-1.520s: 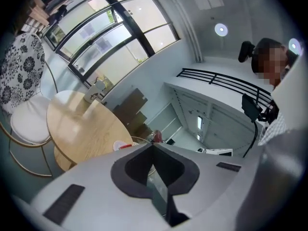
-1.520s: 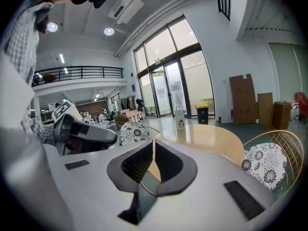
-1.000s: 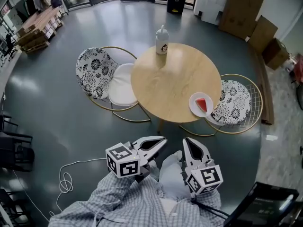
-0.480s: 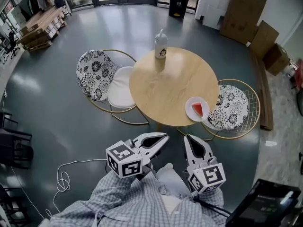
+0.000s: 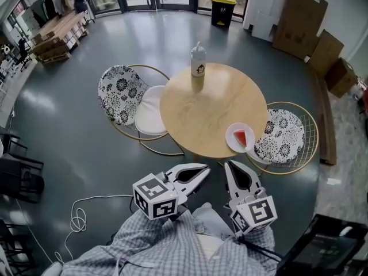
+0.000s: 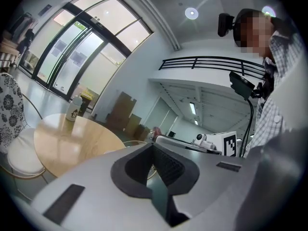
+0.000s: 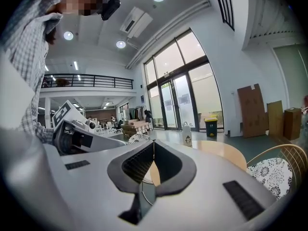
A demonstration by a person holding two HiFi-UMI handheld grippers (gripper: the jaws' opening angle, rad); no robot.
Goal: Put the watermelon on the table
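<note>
Looks as good as done, with the watermelon [image 5: 245,138] lying on a plate [image 5: 232,137] at 4 o'clock on the table [image 5: 195,108], while the left gripper [image 5: 204,169] and right gripper [image 5: 228,164] hang at 6 o'clock, jaws pressed together on nothing.

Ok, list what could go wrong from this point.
1. The plate with the watermelon slice sits at the rim of the table, beside the patterned chair; a clumsy nudge could tip it off.
2. A loose white cable lies on the floor to the person's left; stepping that way might snag it.
3. The left gripper and right gripper both have their fingers together, so they must open before any grasp.
</note>
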